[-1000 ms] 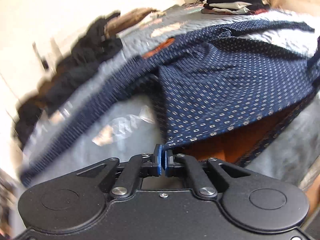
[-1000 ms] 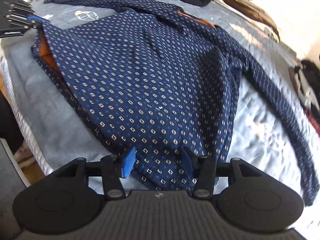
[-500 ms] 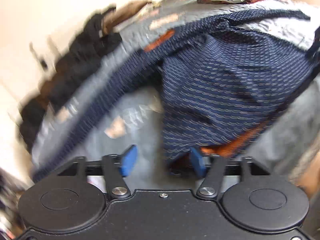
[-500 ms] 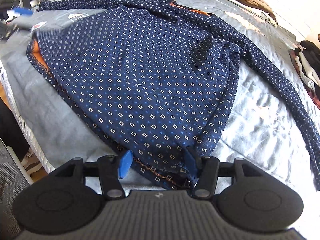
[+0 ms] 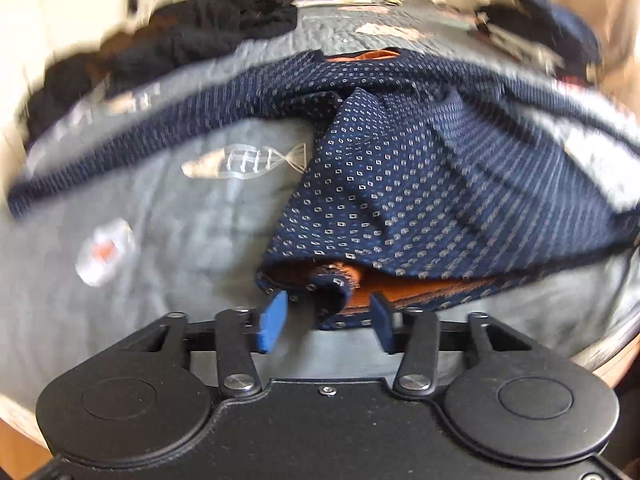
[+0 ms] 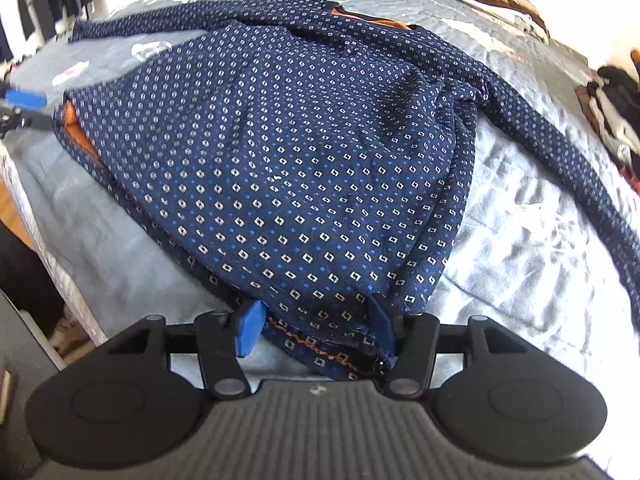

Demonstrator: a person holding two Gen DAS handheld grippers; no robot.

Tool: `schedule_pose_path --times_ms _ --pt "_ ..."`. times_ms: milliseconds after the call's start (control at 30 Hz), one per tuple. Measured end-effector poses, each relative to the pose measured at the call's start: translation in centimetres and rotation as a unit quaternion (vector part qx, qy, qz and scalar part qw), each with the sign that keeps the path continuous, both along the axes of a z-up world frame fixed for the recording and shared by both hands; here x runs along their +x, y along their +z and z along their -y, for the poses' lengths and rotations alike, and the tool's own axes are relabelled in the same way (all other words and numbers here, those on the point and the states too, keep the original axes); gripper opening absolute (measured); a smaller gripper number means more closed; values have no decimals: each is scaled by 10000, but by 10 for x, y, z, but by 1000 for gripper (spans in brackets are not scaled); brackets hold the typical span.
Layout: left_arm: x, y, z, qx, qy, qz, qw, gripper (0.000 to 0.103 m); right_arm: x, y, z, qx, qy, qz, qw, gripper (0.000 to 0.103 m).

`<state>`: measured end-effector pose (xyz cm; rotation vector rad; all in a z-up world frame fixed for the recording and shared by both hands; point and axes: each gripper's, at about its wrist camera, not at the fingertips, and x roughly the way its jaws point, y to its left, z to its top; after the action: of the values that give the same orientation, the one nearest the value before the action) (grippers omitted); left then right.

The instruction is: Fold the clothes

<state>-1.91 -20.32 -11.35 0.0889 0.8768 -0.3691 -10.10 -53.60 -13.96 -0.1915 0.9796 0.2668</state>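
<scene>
Shirt [image 6: 304,152], navy with small white dots and orange lining, lies spread on the bed [image 6: 520,248], one sleeve stretched out to each side. Left gripper [image 5: 326,322] sits at the shirt's near hem corner; jaws are closing, with a curled bit of hem between them but not pressed. Right gripper [image 6: 316,330] is at the shirt's other hem corner, jaws partly apart, fabric between them, not pinched. Dark clothes [image 5: 192,32] are piled beyond the shirt.
</scene>
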Motion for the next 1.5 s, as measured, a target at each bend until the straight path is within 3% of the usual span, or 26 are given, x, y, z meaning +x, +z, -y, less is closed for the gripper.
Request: schedule_pose_path --times_ms 100,333,467,600,700,800,867,1000,1067,1100,1167,1233,1267,1300,1500 --pt "13 -9 -8 -435 192 -305 9984 29 -2 7 0 341 -43 44 9994 56" --pt "26 -19 -9 -898 464 -633 9929 29 1 28 -13 1169 -54 192 9929 56" --pt "32 -19 -13 -1005 588 -715 9906 29 17 48 -45 1610 193 398 9860 59" --pt "30 -14 -15 -1002 559 -591 9916 12 43 46 -101 1658 611 573 9826 60" --pt "26 -9 -13 -737 367 -433 9957 7 61 25 -133 1661 687 353 9831 60" --pt "17 0 -8 92 -38 -29 9999 6 75 4 -158 1642 681 145 9840 60" --pt "11 6 -7 909 -305 375 9947 5 76 -9 -164 1460 617 85 9873 60" --pt "9 3 -8 2141 -637 786 9716 4 69 -27 -158 1362 563 105 9890 60" --pt "14 -3 -13 2160 -697 554 9723 4 69 -26 -152 1523 421 88 9874 60" --pt "17 -5 -15 2152 -727 428 9729 5 68 -26 -150 1578 375 88 9867 60" --pt "16 -3 -20 1722 -705 294 9821 8 67 -25 -151 1601 351 97 9864 60" --pt "13 -5 -17 1652 -761 283 9829 29 66 -24 -151 1618 327 107 9862 60" --pt "9 -6 -12 1783 -804 435 9797 50 65 -24 -151 1621 319 110 9862 60" --pt "6 -8 -8 1894 -848 614 9763 61 64 -24 -150 1620 316 119 9862 60" --pt "24 -13 4 1624 -640 664 9824 61 67 -26 -150 1696 275 131 9850 61"
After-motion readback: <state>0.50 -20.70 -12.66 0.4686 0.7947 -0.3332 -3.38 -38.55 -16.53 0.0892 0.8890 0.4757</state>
